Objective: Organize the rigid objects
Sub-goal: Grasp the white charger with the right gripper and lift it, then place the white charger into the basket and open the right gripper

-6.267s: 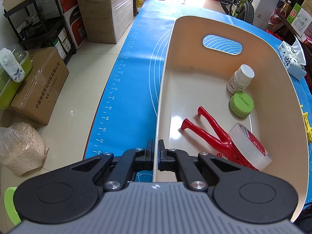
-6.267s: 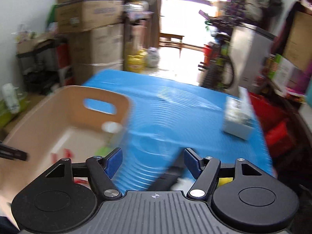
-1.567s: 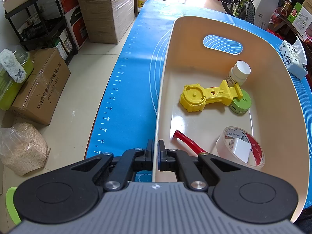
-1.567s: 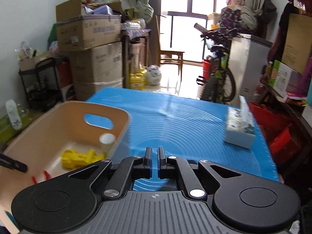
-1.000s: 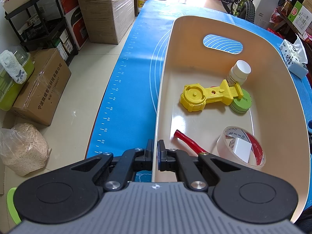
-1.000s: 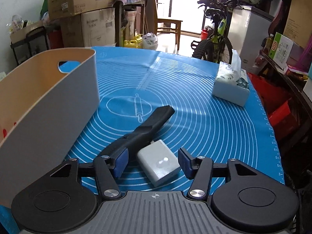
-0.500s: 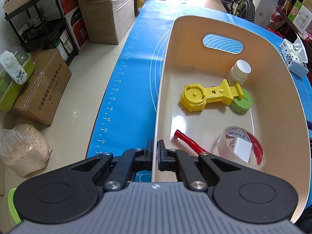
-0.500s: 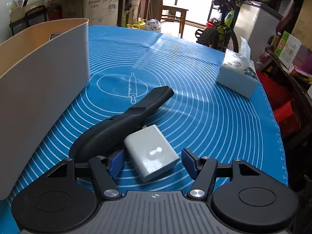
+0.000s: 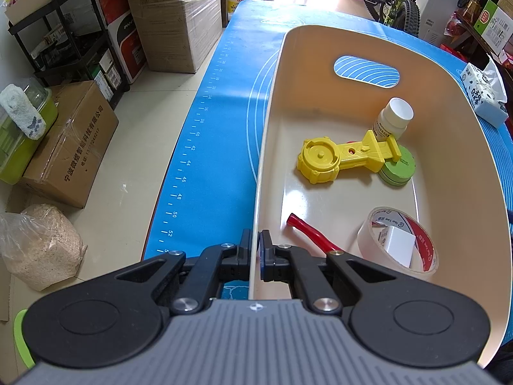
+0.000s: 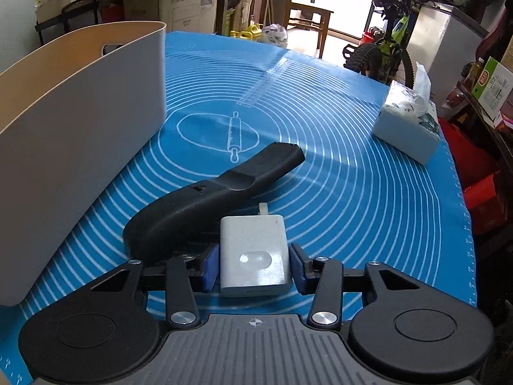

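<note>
My left gripper [image 9: 256,253] is shut on the near rim of the cream bin [image 9: 267,147]. Inside the bin lie a yellow plastic tool [image 9: 340,157], a white bottle [image 9: 392,122], a green round tin [image 9: 399,170], a red-handled tool [image 9: 309,231] and a tape roll [image 9: 397,245] with a white block in it. In the right wrist view my right gripper [image 10: 255,266] has its blue pads closed against both sides of a white charger [image 10: 255,252] lying on the blue mat. A black handled tool [image 10: 211,199] lies just left of the charger.
The bin's grey outer wall [image 10: 73,147] stands left of my right gripper. A tissue pack [image 10: 408,128] sits at the mat's far right. The blue mat [image 10: 336,176] covers the table. Boxes, a shelf and a bicycle stand on the floor beyond.
My right gripper has dropped to the mat and closed its pads onto the white charger, which has turned square between them. The left gripper keeps holding the bin rim.
</note>
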The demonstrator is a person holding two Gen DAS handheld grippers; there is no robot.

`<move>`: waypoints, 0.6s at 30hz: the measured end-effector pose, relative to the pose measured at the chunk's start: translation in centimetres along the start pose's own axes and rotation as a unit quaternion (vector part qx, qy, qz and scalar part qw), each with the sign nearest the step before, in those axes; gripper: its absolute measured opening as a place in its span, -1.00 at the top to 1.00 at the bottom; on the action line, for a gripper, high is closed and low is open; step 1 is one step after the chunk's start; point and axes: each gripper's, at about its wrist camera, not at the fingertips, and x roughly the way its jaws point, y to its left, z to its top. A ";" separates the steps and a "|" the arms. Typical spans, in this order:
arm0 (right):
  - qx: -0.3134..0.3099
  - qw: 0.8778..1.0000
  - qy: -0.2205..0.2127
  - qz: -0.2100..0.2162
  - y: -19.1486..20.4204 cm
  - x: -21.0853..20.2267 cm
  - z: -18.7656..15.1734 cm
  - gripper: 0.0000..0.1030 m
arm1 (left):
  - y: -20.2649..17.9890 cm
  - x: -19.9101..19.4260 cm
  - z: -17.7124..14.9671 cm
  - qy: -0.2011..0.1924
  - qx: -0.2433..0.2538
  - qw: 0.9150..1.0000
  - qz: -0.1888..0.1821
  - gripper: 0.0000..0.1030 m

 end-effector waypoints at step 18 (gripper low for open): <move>0.026 0.997 -0.072 -0.032 1.8 -6.0 0.3 -0.01 | 0.0 0.0 0.0 0.000 0.000 1.000 0.000 0.89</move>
